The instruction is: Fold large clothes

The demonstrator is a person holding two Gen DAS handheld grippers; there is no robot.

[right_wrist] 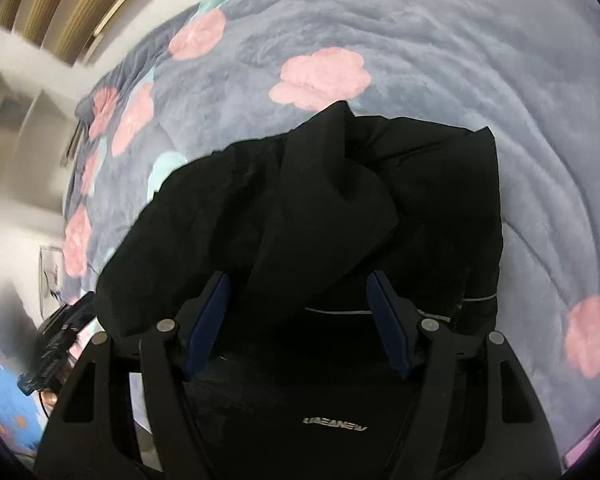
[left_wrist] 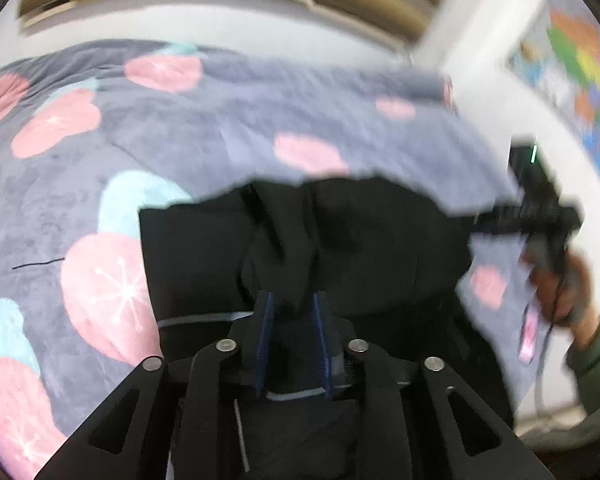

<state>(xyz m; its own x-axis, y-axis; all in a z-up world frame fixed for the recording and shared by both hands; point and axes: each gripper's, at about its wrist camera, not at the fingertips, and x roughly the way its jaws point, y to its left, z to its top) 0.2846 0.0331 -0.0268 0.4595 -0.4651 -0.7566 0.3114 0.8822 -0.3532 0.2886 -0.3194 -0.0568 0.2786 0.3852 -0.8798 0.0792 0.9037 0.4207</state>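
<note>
Your left gripper (left_wrist: 292, 308) has its blue pads drawn close on a bunched ridge of the black garment (right_wrist: 324, 208), which rises straight ahead of the jaws and drapes away to both sides. Your right gripper (right_wrist: 300, 312) stands with jaws spread wide; cloth lies between and beneath the pads, but neither pad seems to press it. The garment sits heaped on the grey floral blanket (right_wrist: 440, 60), partly doubled over, with a pale reflective stripe (right_wrist: 336, 312) running just behind the right jaws.

To do this fold well, I would keep the left pinch firm and carry the ridge forward, away from you, so the layer lays flat instead of rolling. Before you close the right jaws, pick one edge only; a thick flap lies between them, and grabbing several layers would likely drag the lower ones along. Lift both sides evenly so the crease stays straight.

Much is hard to read. The left view is smeared, so I cannot tell how many layers the left pads hold. The black cloth hides its own seams and edges, and what kind of garment it is stays unclear. From the left view, the right hand (left_wrist: 560, 284) and its tool show only at the far right edge, blurred. The garment's near part is cut off below both grippers.
</note>
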